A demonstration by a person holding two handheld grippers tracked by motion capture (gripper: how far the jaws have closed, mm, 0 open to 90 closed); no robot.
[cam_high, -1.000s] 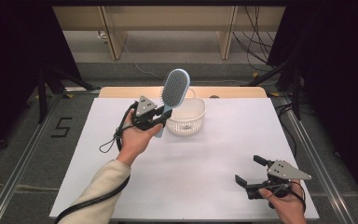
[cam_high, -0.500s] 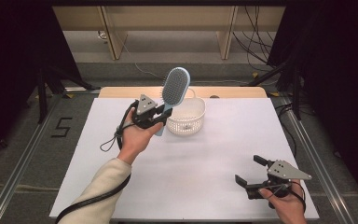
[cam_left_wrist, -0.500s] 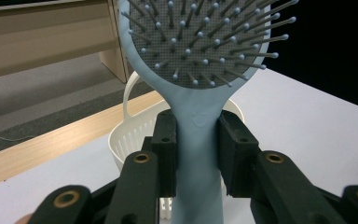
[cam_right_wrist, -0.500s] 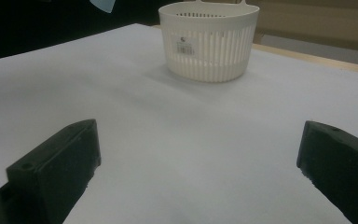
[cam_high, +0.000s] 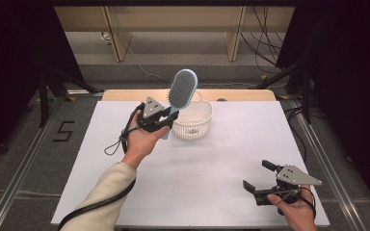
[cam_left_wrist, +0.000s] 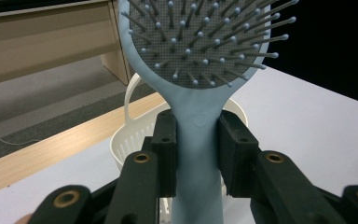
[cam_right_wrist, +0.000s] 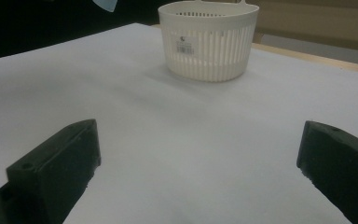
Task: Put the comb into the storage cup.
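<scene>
1. Hairbrush [cam_high: 182,89] held upright by its handle in the left gripper [cam_high: 166,118], beside the basket [cam_high: 192,121].
2. Right gripper [cam_high: 259,175] rests wide open, empty.
3. Next, probably: lower it into the basket.

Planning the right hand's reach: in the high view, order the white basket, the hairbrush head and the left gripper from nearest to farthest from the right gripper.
1. white basket, far side of the table, centre.
2. left gripper, beside the basket's left.
3. hairbrush head, raised above the basket's far-left rim.

From the right gripper.
</scene>
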